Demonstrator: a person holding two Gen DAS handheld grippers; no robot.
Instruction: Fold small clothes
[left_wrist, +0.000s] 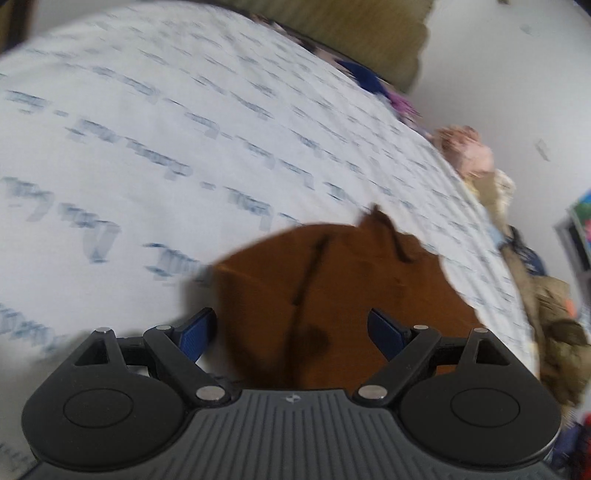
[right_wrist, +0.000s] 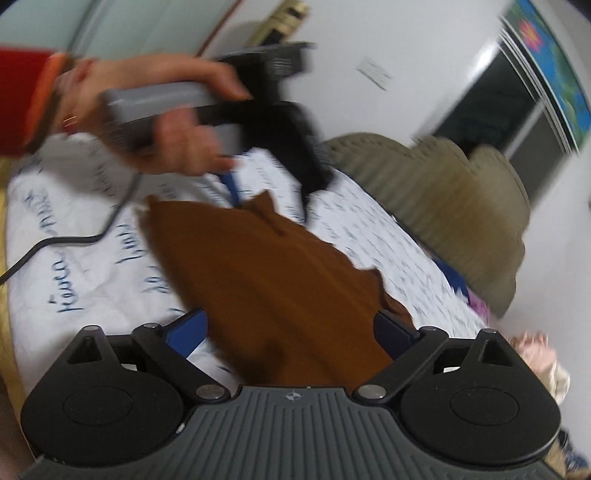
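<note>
A brown garment is lying rumpled on a script-printed white bedsheet, both grippers, left and right, hovering over its six o'clock edge, fingers released, grasping nothing

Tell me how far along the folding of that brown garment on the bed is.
Early stage. Done: the brown garment is laid out on the white printed sheet, though its edges look rumpled and no fold shows. In hand: nothing; the left claw and right claw both stand open over the cloth without pinching it. Left: grasping an edge, folding, and the pile of other clothes beside the bed.
</note>
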